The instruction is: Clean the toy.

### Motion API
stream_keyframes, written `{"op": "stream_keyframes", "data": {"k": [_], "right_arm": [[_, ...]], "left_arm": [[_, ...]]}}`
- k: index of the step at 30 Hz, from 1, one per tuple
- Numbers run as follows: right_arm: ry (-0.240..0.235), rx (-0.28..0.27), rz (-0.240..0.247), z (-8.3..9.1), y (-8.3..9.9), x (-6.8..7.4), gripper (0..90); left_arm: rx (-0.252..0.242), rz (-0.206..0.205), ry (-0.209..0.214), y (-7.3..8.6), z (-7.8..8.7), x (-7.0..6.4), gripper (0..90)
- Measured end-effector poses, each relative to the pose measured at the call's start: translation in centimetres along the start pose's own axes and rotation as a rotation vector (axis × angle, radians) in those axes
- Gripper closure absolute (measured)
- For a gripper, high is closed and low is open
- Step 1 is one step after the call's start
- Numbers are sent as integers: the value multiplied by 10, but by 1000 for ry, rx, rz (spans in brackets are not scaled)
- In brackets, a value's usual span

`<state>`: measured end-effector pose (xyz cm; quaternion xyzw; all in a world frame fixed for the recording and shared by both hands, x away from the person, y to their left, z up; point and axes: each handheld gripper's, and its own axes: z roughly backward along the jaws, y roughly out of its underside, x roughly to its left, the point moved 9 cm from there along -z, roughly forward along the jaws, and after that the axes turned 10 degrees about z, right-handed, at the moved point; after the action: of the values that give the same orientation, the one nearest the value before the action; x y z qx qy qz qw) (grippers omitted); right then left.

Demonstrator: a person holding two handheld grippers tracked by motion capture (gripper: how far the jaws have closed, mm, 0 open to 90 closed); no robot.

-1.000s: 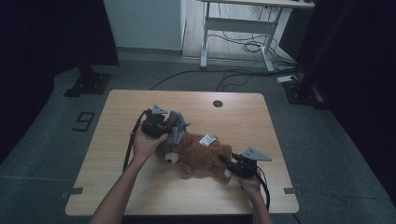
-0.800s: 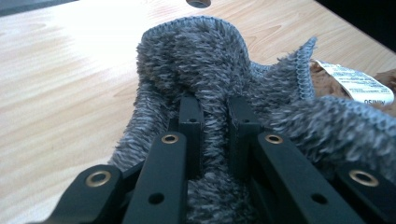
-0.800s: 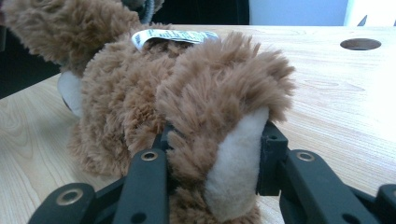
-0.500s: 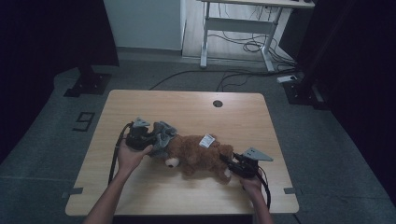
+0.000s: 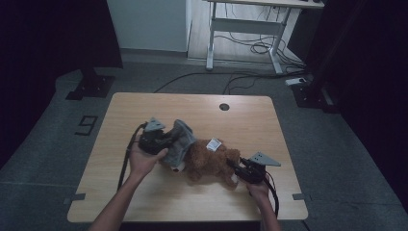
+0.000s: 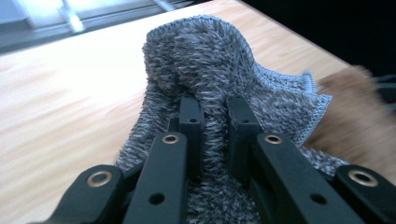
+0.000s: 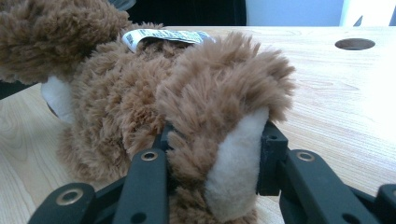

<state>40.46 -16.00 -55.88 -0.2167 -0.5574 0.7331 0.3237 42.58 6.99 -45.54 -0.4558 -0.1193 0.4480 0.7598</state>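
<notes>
Grey knit cloth (image 6: 224, 88) hides the brown plush toy's (image 5: 211, 161) head.

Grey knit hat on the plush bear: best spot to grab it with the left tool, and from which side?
Take the grey knit hat by a pinched fold of its loose crown, coming from the person's left, away from the plush bear. The knit bunches into a ridge there. The left tool already clamps it; the right tool holds the bear's foot.
</notes>
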Motion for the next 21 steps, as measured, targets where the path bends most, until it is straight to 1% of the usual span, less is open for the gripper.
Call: {"op": "stream_keyframes", "data": {"k": [2,4,6,8,9,10,13,16,20,21], "right_arm": [[0,0,0,0,0,0,640],[-2,2,4,0,0,0,640],[-1,1,2,1,0,0,640],[-1,3,1,1,1,-1,639],[-2,2,-2,1,1,-1,639],[-3,1,-2,1,1,-1,639],[-6,-1,-1,1,0,-1,639],[-5,-1,3,1,0,0,638],[-4,0,3,1,0,0,638],[-4,0,2,1,0,0,638]], "left_arm": [[25,-19,14,-3,-13,-15,788],[60,-37,0,1,-28,-22,788],[82,-23,-4,6,-38,-20,787],[83,14,10,13,-42,-13,787],[81,33,12,16,-40,-8,787],[81,40,9,18,-39,-4,787],[68,54,5,23,-30,9,787],[50,61,-6,24,-20,18,787],[25,69,-53,29,-5,37,787],[21,73,-72,32,-1,44,787]]}}
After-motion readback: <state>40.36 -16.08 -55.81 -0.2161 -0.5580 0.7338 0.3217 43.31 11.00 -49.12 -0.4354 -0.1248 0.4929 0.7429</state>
